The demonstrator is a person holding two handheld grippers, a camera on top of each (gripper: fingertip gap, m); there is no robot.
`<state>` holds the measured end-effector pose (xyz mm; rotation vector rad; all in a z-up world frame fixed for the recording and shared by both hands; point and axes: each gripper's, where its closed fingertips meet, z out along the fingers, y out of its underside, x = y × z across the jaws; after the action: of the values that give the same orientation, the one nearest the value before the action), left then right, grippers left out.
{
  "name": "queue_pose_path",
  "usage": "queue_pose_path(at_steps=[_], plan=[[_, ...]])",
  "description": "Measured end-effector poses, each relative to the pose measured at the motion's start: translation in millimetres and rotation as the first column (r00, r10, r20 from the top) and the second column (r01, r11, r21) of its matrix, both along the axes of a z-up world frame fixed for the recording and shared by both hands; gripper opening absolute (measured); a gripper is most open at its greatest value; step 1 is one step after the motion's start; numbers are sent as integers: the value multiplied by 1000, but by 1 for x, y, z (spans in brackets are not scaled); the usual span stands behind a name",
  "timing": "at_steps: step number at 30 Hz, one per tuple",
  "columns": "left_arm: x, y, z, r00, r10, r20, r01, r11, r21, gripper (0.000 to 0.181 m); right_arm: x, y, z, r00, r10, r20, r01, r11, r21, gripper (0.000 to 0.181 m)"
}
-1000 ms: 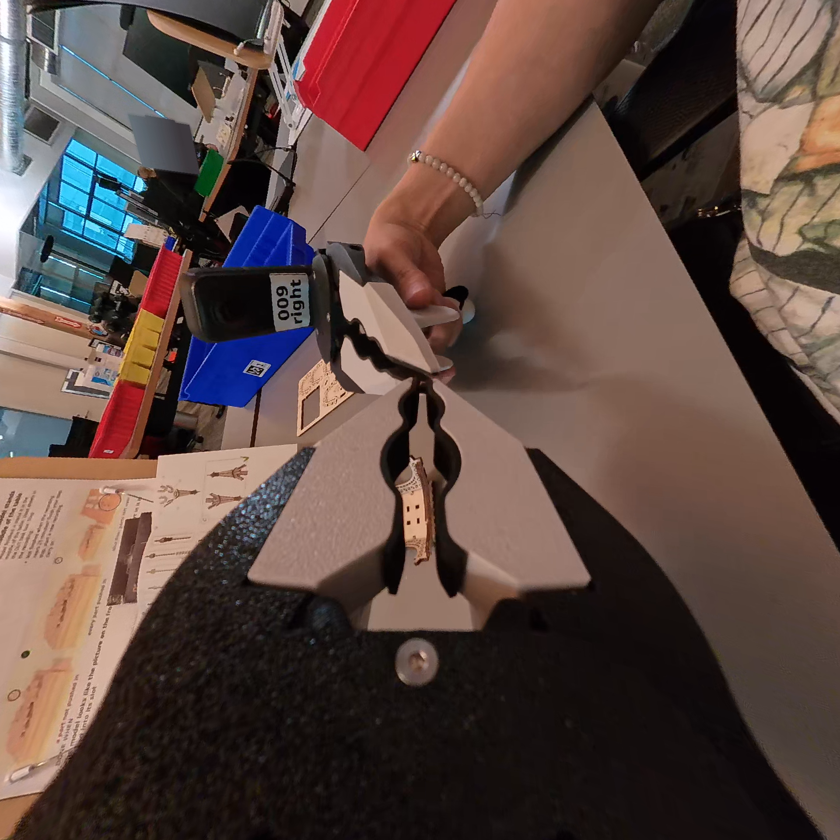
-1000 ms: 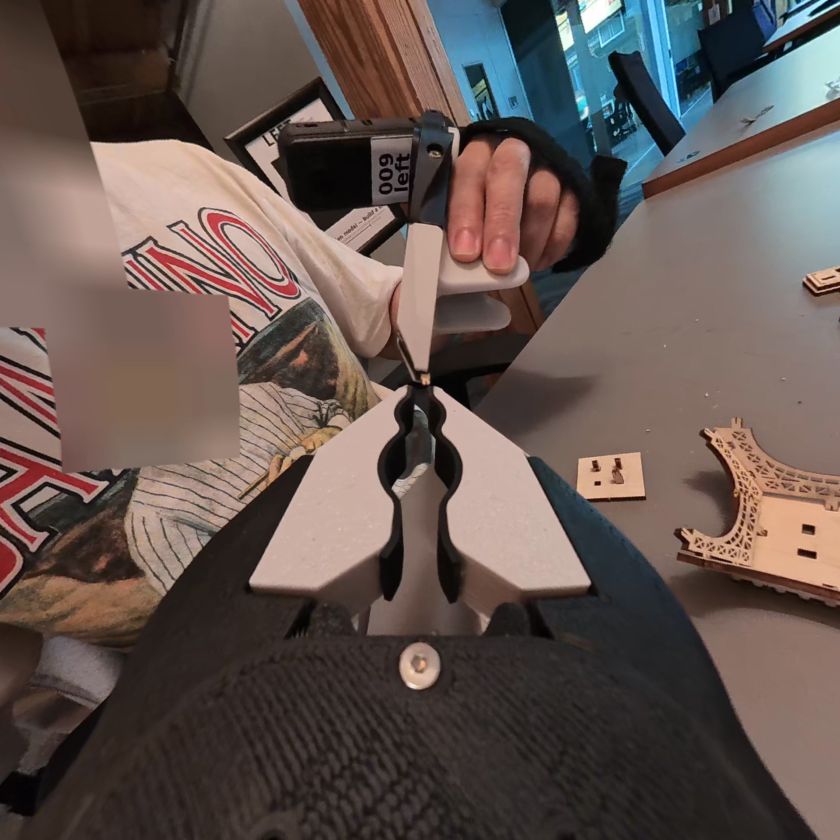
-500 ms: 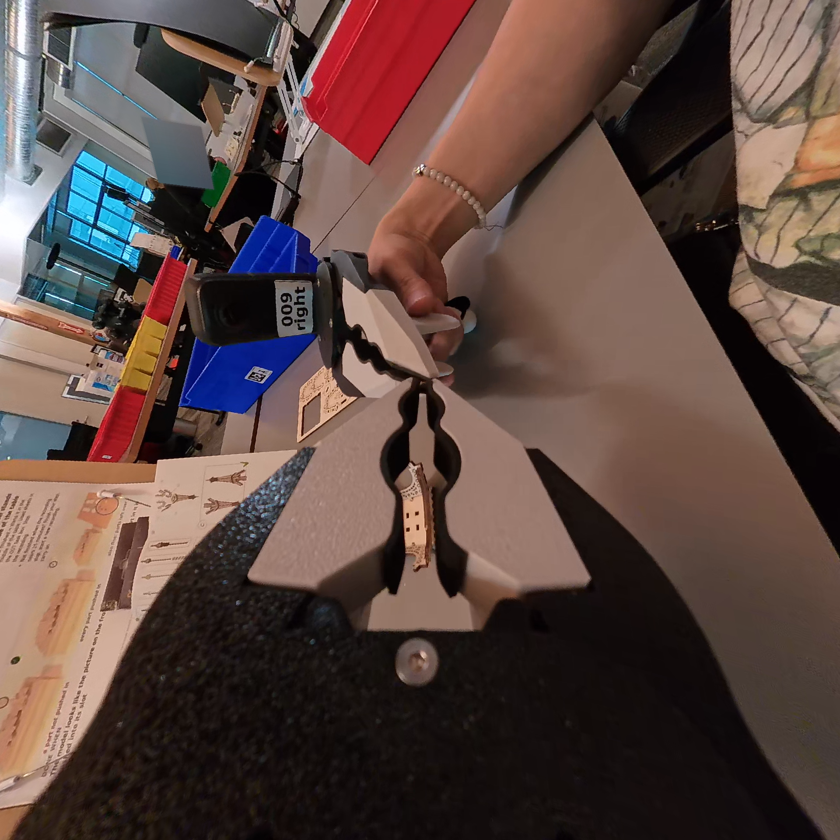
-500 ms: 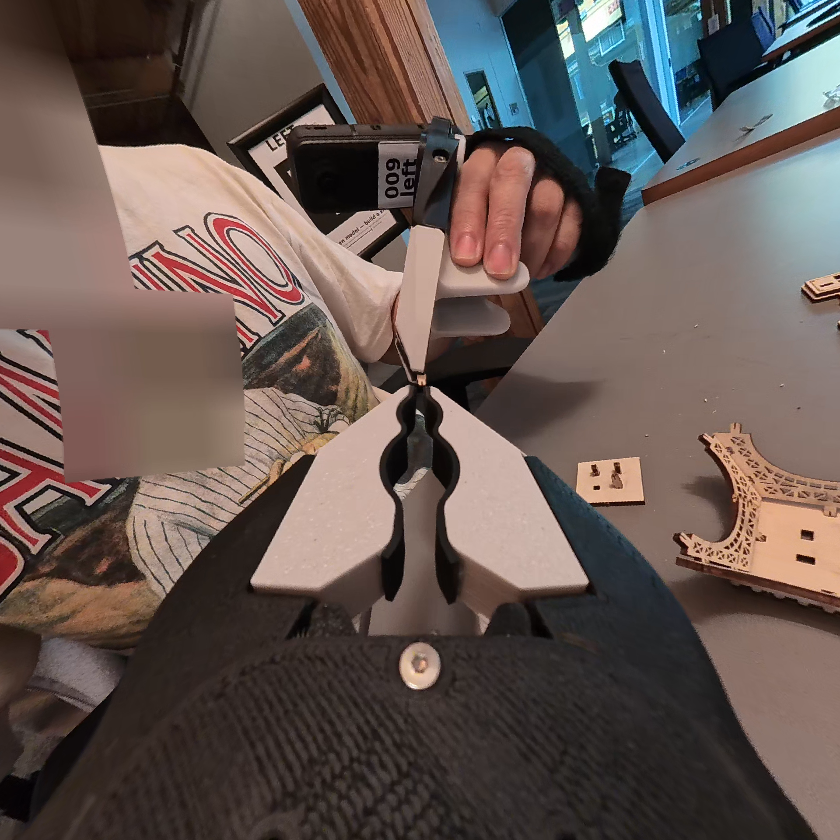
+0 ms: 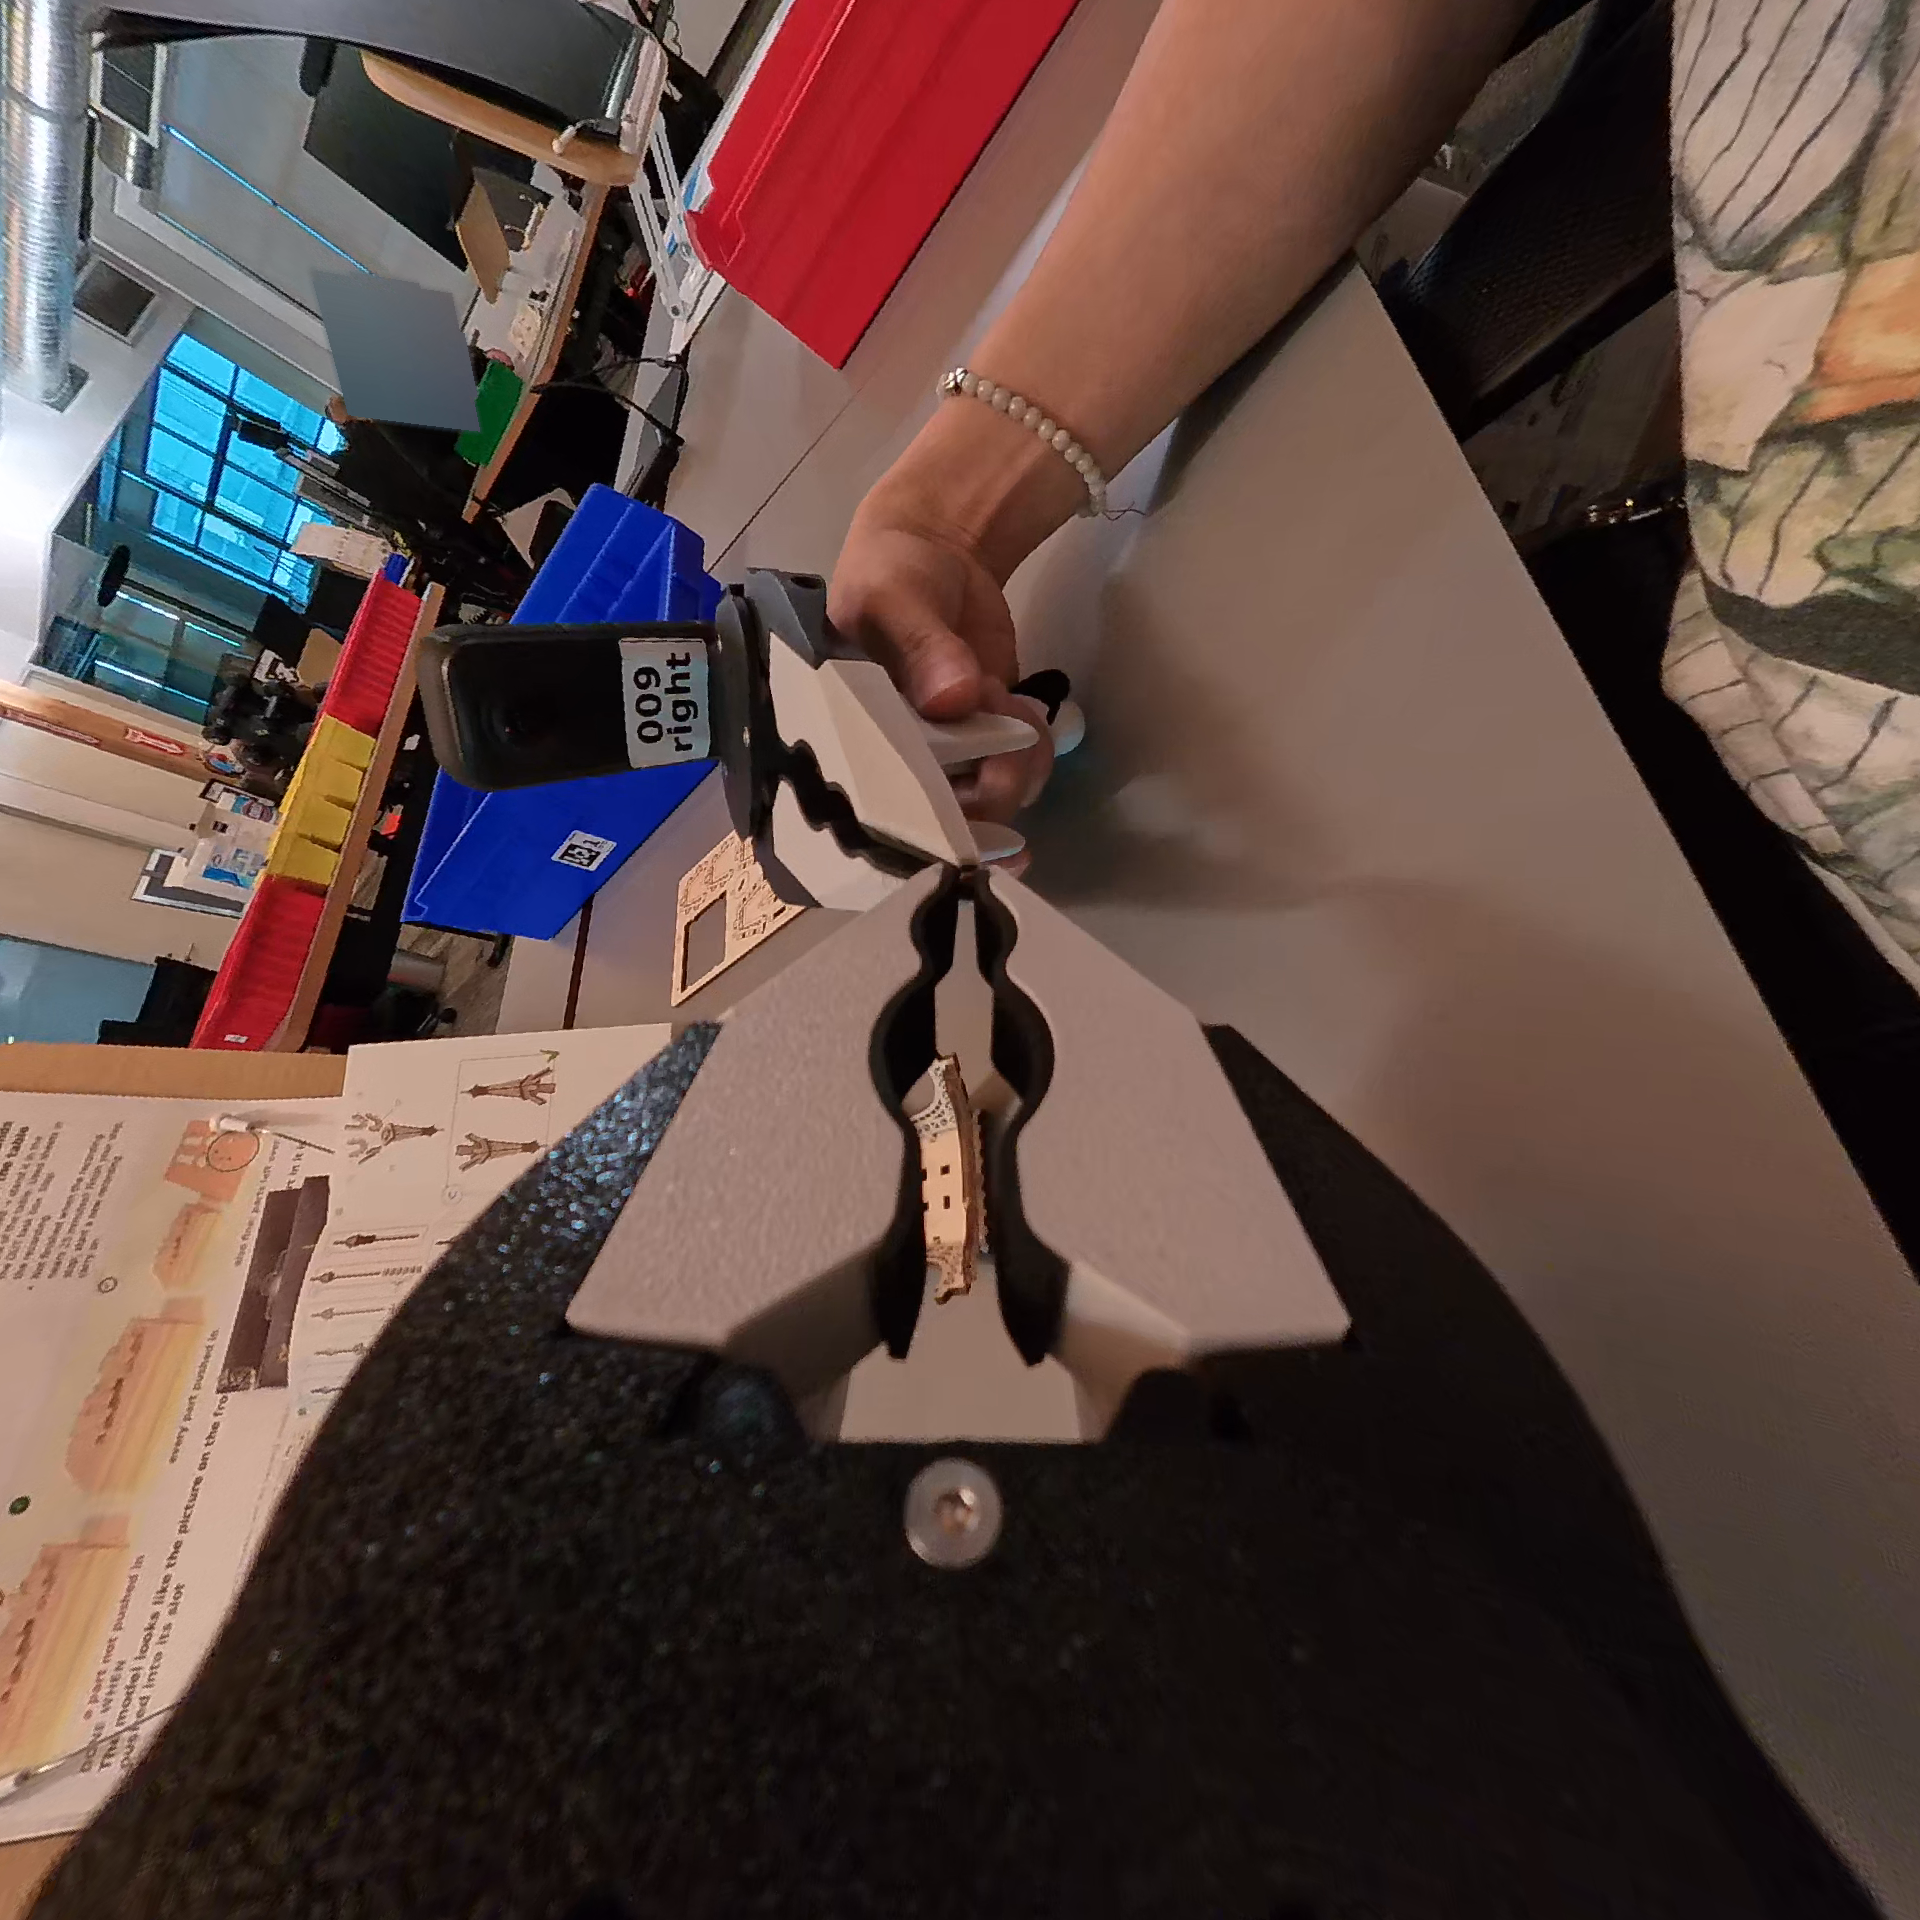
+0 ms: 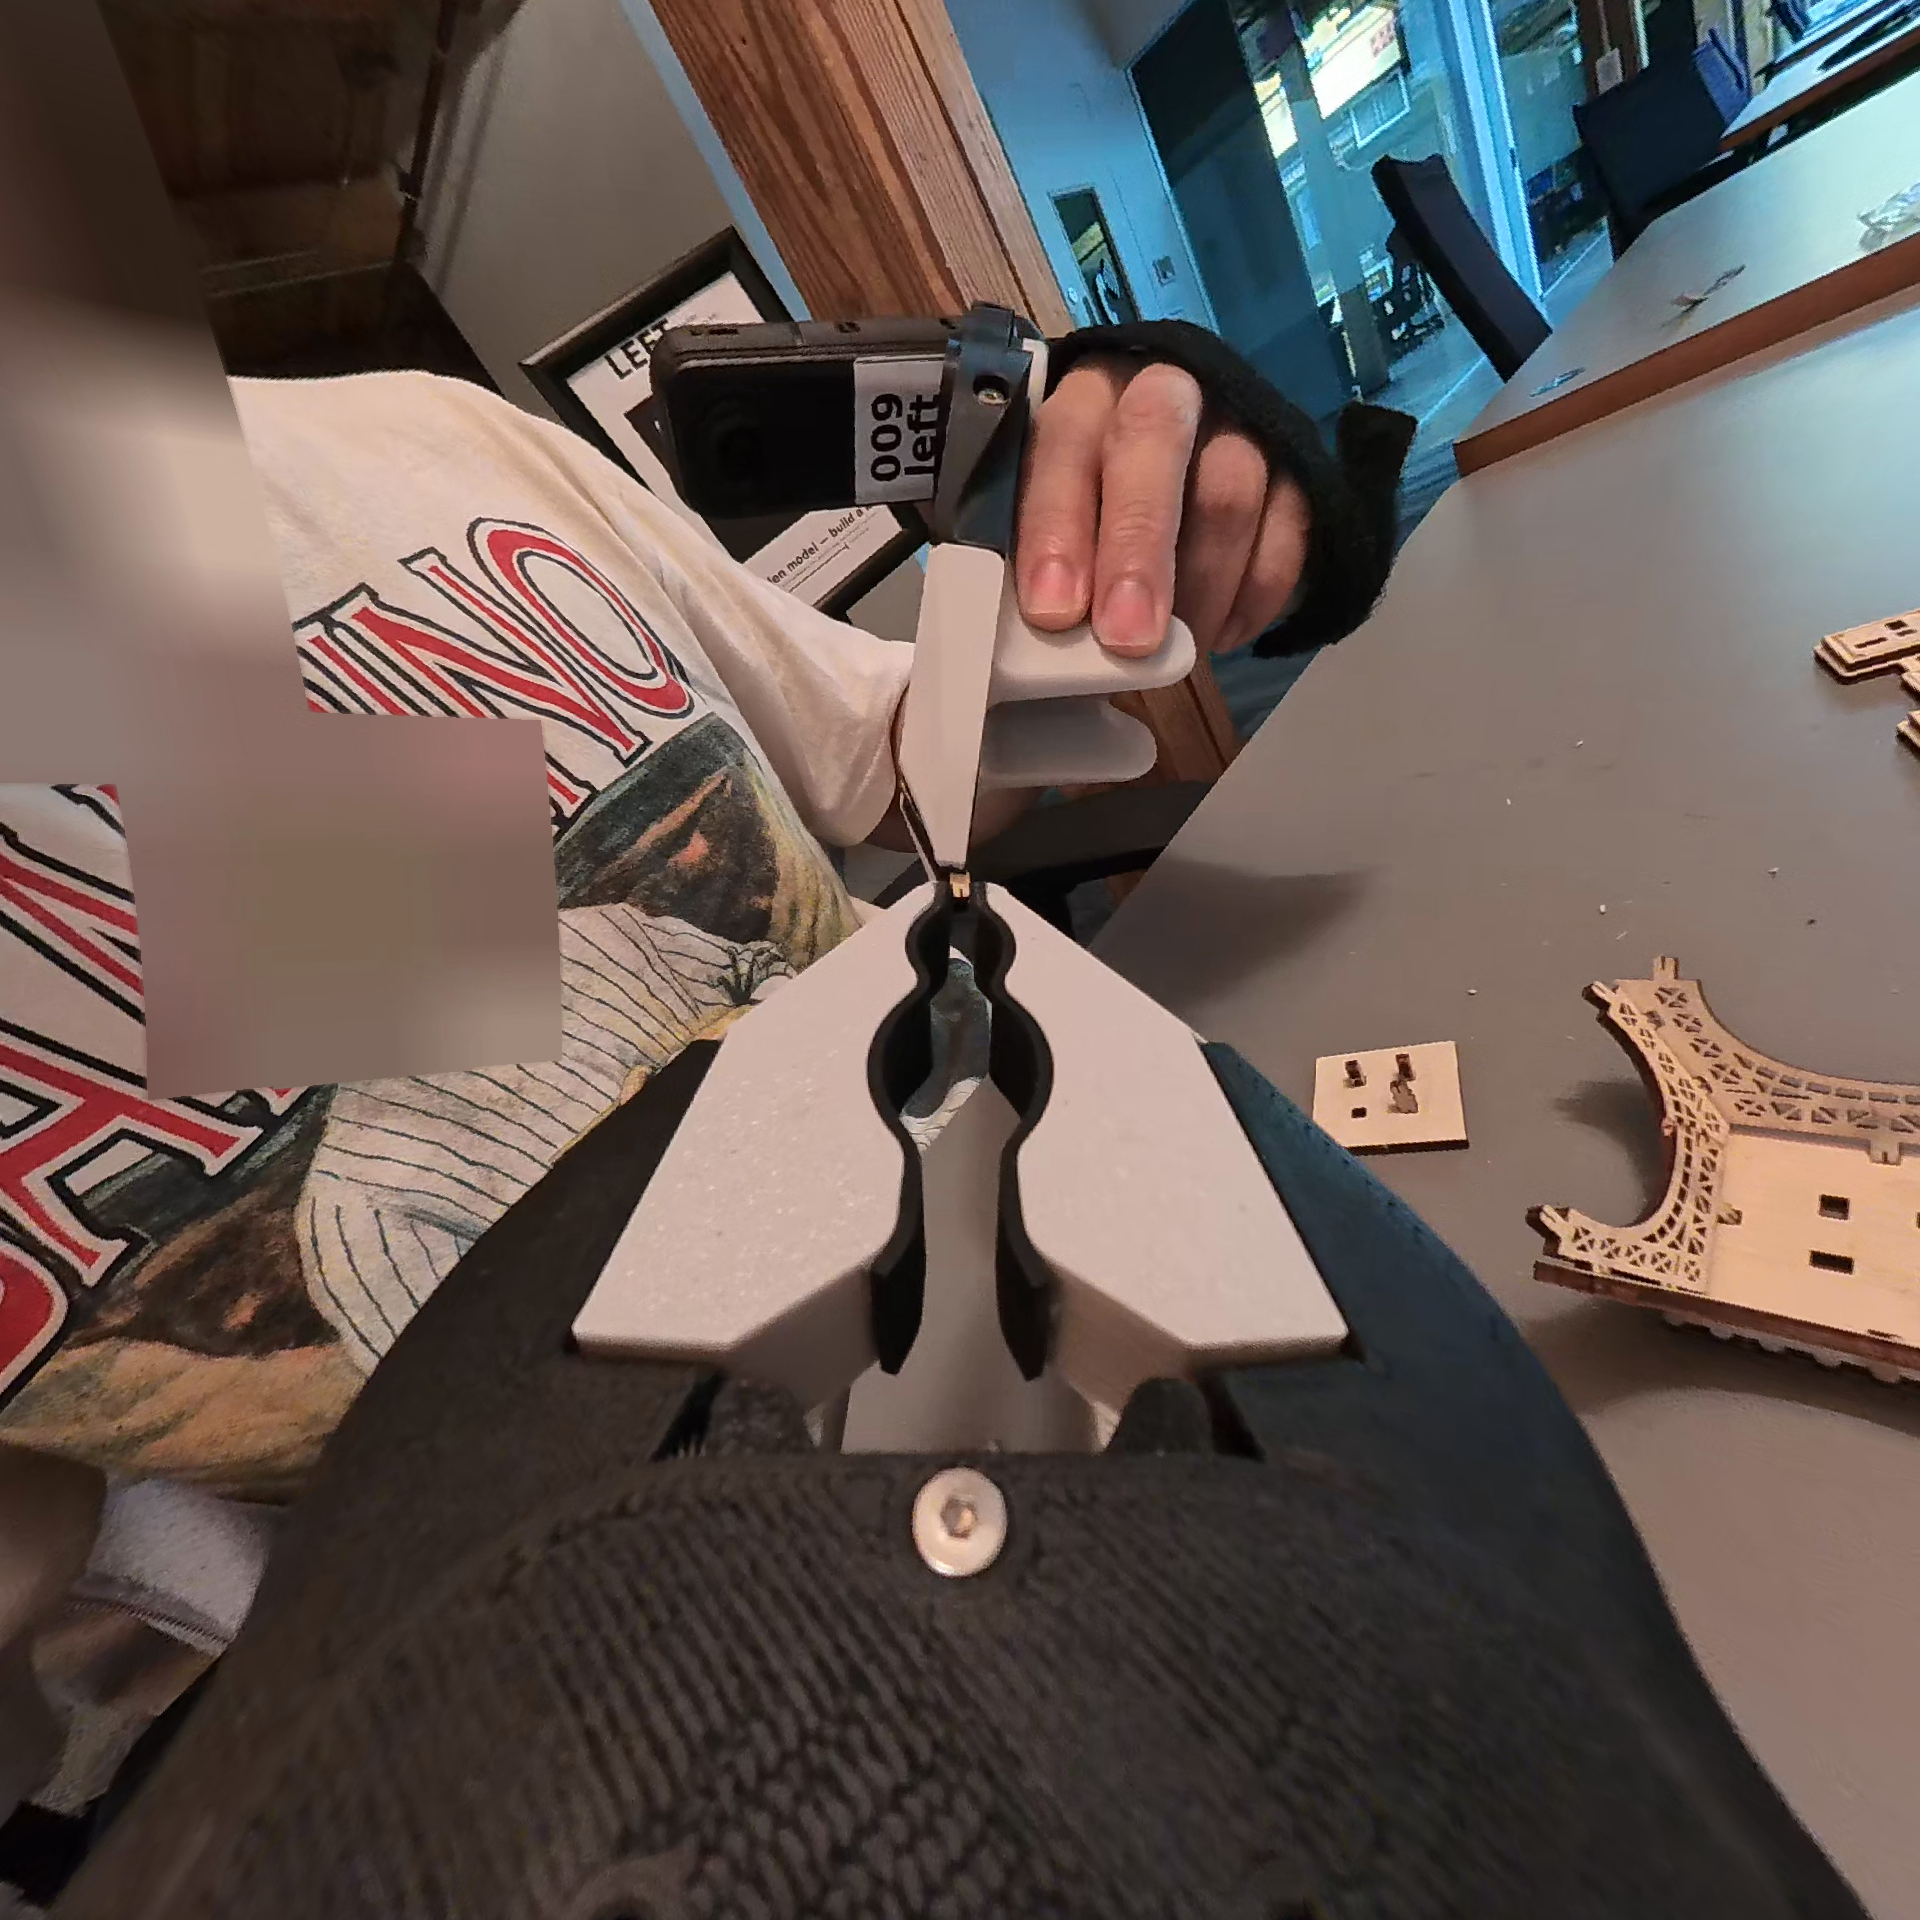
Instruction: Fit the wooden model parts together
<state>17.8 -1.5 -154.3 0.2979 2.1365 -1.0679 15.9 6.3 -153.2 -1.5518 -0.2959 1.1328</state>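
Observation:
A tiny wooden part (image 6: 961,886) sits where the two grippers meet tip to tip, in the air above the grey table (image 6: 1558,727). My right gripper (image 6: 960,906) is shut on it from below. My left gripper (image 6: 953,864), seen edge-on and turned sideways, is shut and pinches it from above. In the left wrist view my left gripper (image 5: 961,881) touches the right gripper (image 5: 971,854). The wooden tower base (image 6: 1745,1174) lies flat on the table to the right. It also shows through the gap between my left gripper's fingers (image 5: 948,1184).
A small square wooden plate (image 6: 1390,1096) lies beside the tower base, and more wooden parts (image 6: 1870,649) lie farther back. An instruction sheet (image 5: 156,1299), a cut-out wooden sheet (image 5: 727,914), a blue bin (image 5: 582,748) and a red bin (image 5: 862,156) lie beyond. The person's torso is close behind. My left and right fingertips are right by each other.
Both grippers stay shut and tip to tip. They have only drifted slightly, and the tiny part now sits right at my right gripper's tips.

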Motion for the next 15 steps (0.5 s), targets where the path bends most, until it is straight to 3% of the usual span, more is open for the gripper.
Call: queue_pose_path(at_steps=[15], plan=[[7, 3, 8, 998, 42, -40, -44, 997, -59, 0, 0, 2, 3, 998, -38, 59, 34, 997, 64, 0]])
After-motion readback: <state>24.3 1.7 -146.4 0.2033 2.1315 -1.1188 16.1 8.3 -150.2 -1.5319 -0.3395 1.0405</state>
